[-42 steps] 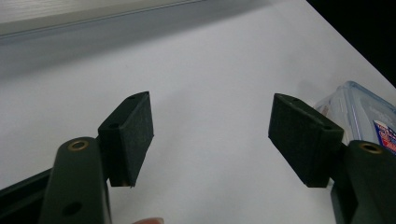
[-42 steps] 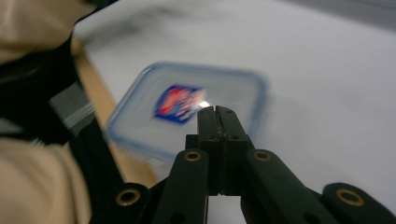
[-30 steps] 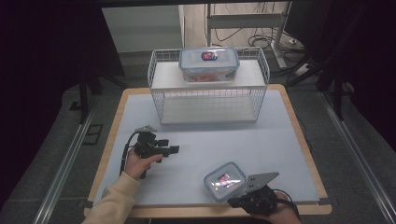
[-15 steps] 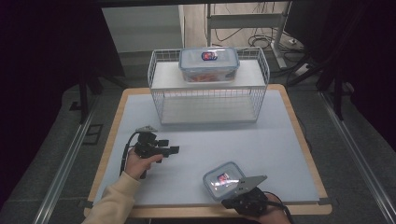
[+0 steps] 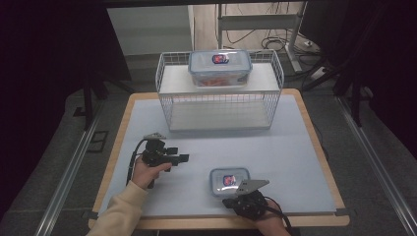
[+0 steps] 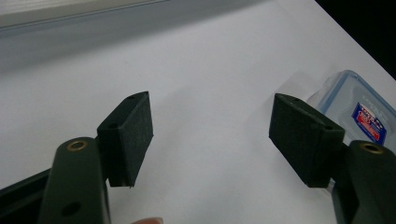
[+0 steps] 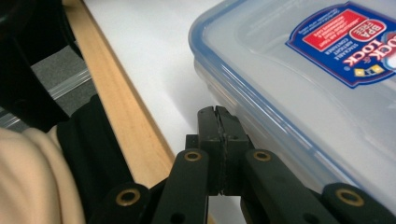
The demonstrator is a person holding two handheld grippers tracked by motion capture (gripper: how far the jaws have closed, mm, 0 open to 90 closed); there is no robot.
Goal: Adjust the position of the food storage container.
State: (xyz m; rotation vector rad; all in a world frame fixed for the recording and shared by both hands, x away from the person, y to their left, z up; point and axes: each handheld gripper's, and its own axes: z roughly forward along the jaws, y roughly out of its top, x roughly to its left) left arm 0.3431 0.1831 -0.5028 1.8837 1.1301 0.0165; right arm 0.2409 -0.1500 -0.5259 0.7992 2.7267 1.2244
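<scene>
— What is seen between the jaws of the left gripper?
— Only bare white table; the jaws are held wide apart.
— And past them?
— A clear, blue-rimmed container is seen behind the right-hand jaw, near the table's edge.

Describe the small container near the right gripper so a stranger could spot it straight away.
Start at the white wire basket rack at the far side of the table; a larger lidded box sits on top of it. Come to the near edge, where the small container lies flat on the white mat just ahead of the right gripper. It is the smaller clear box, with a blue-rimmed lid and red-and-blue label.
</scene>
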